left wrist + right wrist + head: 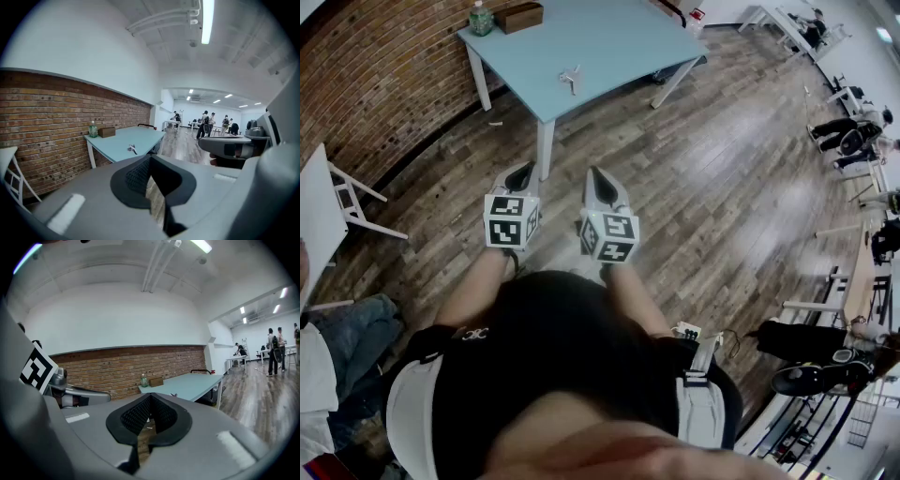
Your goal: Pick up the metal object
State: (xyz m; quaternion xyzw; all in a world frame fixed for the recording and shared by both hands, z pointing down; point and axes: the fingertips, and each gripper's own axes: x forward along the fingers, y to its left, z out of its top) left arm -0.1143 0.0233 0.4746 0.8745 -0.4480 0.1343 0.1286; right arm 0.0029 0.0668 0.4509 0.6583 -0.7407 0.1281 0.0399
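The small metal object [571, 77] lies on the light-blue table [609, 42], near its front part; in the left gripper view the metal object [132, 149] shows far ahead. It is barely visible in the right gripper view. My left gripper [523, 172] and right gripper [595, 176] are side by side close to my body, over the wood floor and well short of the table. Both point toward it. Each has its jaws together with nothing between them: left gripper [150, 162], right gripper [150, 398].
A green bottle [480, 19] and a brown box [519, 16] stand at the table's far corner by the brick wall [375, 75]. A white folding chair [342, 202] is at the left. People and desks [853, 131] fill the right side.
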